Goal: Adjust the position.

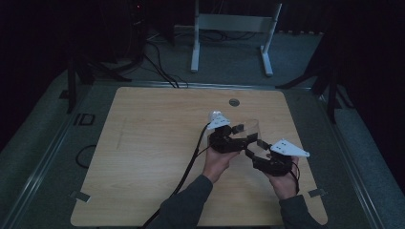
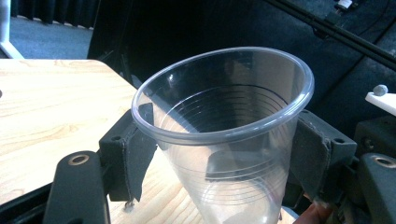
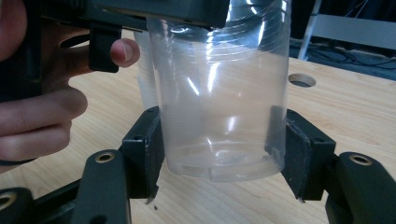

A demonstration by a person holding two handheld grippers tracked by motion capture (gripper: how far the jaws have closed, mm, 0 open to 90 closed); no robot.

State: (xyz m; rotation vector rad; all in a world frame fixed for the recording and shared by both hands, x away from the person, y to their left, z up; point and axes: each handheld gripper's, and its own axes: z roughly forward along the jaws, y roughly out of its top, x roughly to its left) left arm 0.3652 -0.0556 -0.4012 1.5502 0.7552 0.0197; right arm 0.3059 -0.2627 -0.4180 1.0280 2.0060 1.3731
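A clear plastic cup (image 1: 252,128) hangs above the wooden table, right of its middle, between both grippers. My left gripper (image 1: 244,134) is shut on it: in the left gripper view its pads (image 2: 135,154) press the cup (image 2: 224,116) just under the rim. My right gripper (image 1: 254,148) reaches in from the right. In the right gripper view its jaws flank the cup's base (image 3: 219,158), with the pads (image 3: 149,144) right beside the walls and no dent showing. The right gripper (image 3: 219,144) reads as open. A hand (image 3: 42,116) holding the left gripper shows at the left.
The light wooden table (image 1: 153,143) has a round hole (image 1: 233,102) near its far edge. A black cable (image 1: 191,162) trails from the left gripper toward the near edge. White stand legs (image 1: 229,28) and floor cables lie beyond the table, and dark floor surrounds it.
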